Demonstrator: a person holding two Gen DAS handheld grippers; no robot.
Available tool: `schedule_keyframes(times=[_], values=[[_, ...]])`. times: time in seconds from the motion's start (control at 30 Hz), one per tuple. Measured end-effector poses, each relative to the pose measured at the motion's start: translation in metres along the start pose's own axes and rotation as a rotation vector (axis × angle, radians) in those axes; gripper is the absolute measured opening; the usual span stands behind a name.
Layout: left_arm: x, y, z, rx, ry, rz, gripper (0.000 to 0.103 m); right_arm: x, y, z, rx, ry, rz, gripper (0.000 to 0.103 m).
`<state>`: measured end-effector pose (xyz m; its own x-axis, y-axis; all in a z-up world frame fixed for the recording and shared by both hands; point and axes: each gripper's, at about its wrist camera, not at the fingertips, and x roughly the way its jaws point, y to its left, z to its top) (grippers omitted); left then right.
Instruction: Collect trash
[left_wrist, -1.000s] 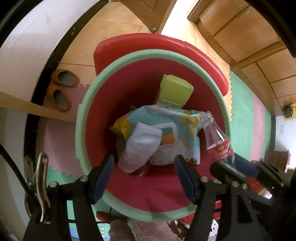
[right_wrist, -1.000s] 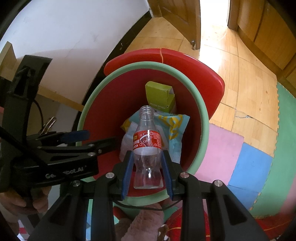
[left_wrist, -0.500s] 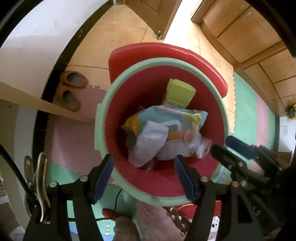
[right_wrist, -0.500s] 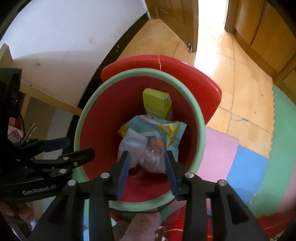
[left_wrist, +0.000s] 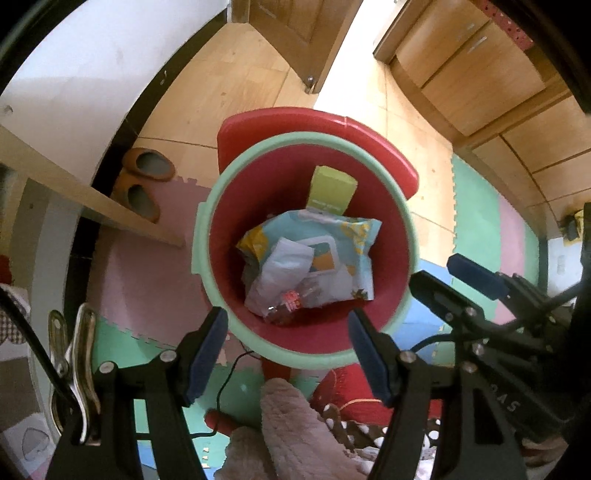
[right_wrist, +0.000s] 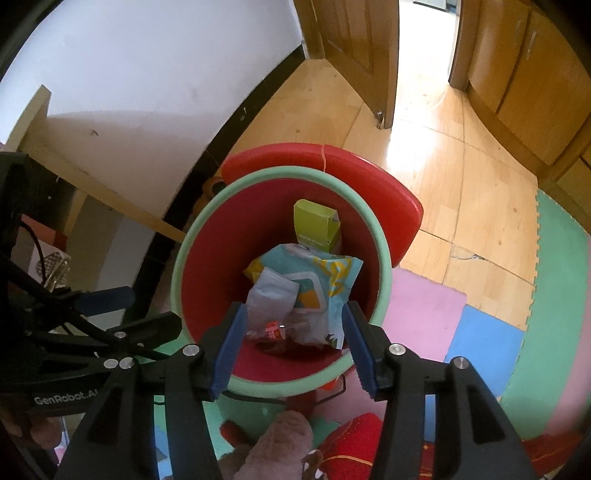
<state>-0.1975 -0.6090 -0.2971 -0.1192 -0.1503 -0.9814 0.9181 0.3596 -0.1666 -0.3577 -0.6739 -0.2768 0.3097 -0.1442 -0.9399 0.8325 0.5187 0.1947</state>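
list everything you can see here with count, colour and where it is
bin: 1, red with green rim, on the floor below both tongs
bottle: 1, clear with red label, lying in the bin
snack bag: 1, light blue and yellow, in the bin
white wrapper: 1, on the snack bag
box: 1, lime green, against the bin's far wall
slippers: 2, brown, by the wall
foam mats: several, pink, green, blue, on the floor
left tongs: 1, black, blue pads, open
right tongs: 1, same, opening, nothing between

bin (left_wrist: 207, 236): green rim, red inside | bottle (left_wrist: 291, 301) on wrappers | left gripper (left_wrist: 282, 345): fingers apart, empty
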Motion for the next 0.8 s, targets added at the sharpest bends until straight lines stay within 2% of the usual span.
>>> schedule_keyframes(times=[0.4, 0.8], values=[[-0.052, 0.004, -0.028, -0.003, -0.101, -0.049, 0.071, -0.049, 0.020, -0.022, -0.028, -0.068, -0.010, 0.055], [-0.112, 0.029, -0.070, -0.071, -0.179, -0.072, 0.071, -0.109, 0.070, -0.038, -0.123, -0.139, 0.014, 0.055]])
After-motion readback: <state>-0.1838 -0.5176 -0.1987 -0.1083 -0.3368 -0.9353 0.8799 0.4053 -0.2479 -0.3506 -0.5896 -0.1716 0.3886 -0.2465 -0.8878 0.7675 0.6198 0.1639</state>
